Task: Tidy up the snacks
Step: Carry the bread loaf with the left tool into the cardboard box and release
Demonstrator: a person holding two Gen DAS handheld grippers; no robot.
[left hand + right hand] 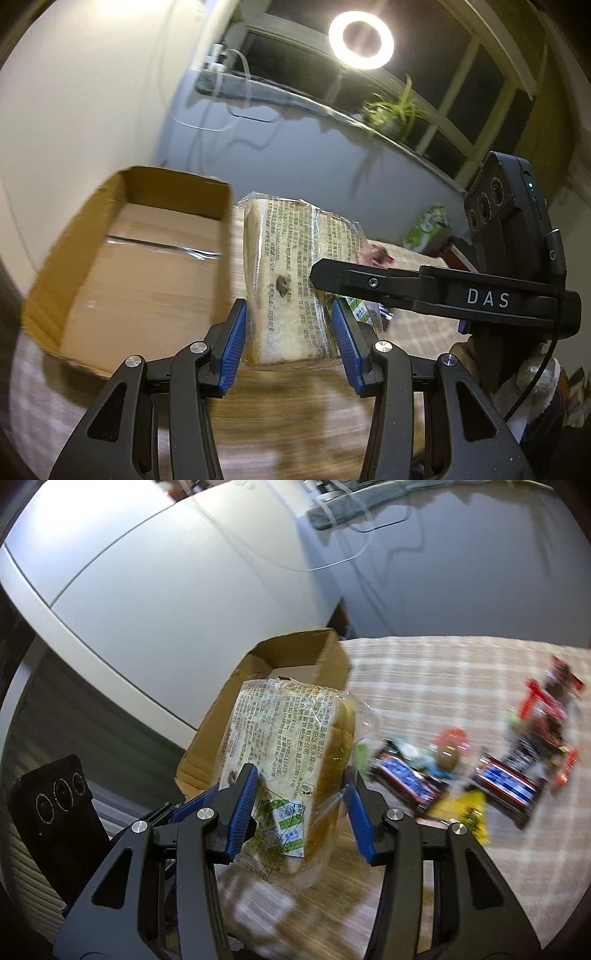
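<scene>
Left hand-held gripper [288,339], right hand-held gripper [301,812] clamp bread pack [291,273].

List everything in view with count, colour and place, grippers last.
bread pack: one, pale loaf in clear printed wrap, held off the table between both grippers
box: one, brown cardboard, open, on the table beyond the bread
snack pile: several blurred packs, blue, red, yellow, on the tablecloth to the right
tablecloth: one, beige check, over the table
ring light: one, white, lit, in front of the window
plant: one, green, on the sill
left gripper: black with blue pads, shut on the bread pack
right gripper: black with blue pads, shut on the bread pack
</scene>
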